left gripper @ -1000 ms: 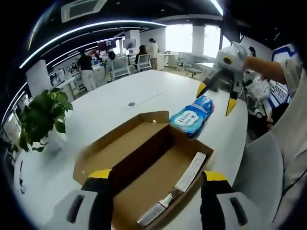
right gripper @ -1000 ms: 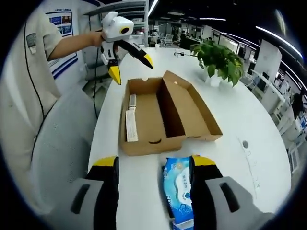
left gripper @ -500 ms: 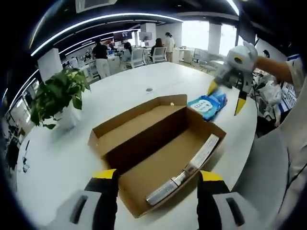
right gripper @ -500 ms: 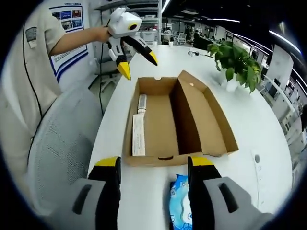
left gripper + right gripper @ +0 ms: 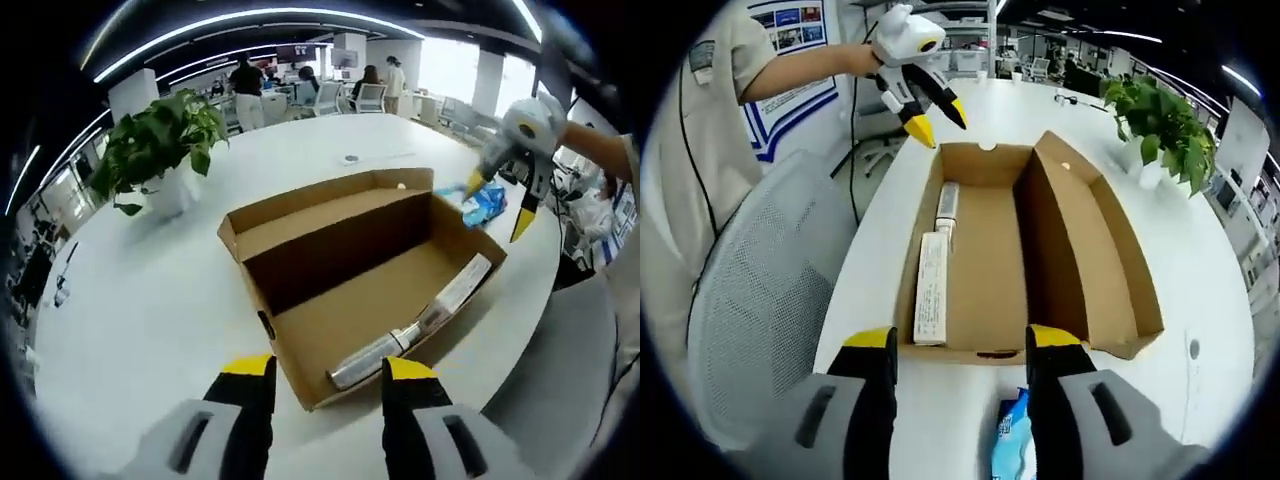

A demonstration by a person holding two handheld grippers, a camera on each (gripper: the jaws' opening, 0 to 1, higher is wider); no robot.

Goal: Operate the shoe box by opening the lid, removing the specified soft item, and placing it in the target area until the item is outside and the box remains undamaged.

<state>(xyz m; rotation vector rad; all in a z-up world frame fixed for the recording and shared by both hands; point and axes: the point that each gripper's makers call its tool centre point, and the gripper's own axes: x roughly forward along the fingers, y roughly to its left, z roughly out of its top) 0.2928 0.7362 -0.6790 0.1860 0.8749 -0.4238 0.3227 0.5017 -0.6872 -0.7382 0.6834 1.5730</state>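
Observation:
The brown shoe box [image 5: 400, 290] lies open on the white table [image 5: 150, 300], its lid [image 5: 320, 205] folded back flat beside it. A long white and silver packet [image 5: 420, 320] rests along one inner wall [image 5: 932, 300]. The soft blue wipes pack [image 5: 487, 203] lies on the table outside the box's far end. My right gripper [image 5: 497, 205] hangs open over it. In the right gripper view the pack [image 5: 1012, 445] sits low between my open right gripper [image 5: 960, 345] jaws. My left gripper [image 5: 938, 122] hovers open above the box's other end, and its own view shows the left gripper [image 5: 328, 372] holding nothing.
A potted green plant [image 5: 165, 150] stands on the table beyond the lid [image 5: 1160, 110]. A grey mesh chair [image 5: 750, 310] sits against the table edge beside the box. A person's sleeve and arm [image 5: 760, 70] reach in. People and desks fill the far office.
Both cameras shifted. The right gripper drew back, so less of the wipes pack shows between its jaws. The left gripper's jaws narrowed somewhat and it moved over the box's end.

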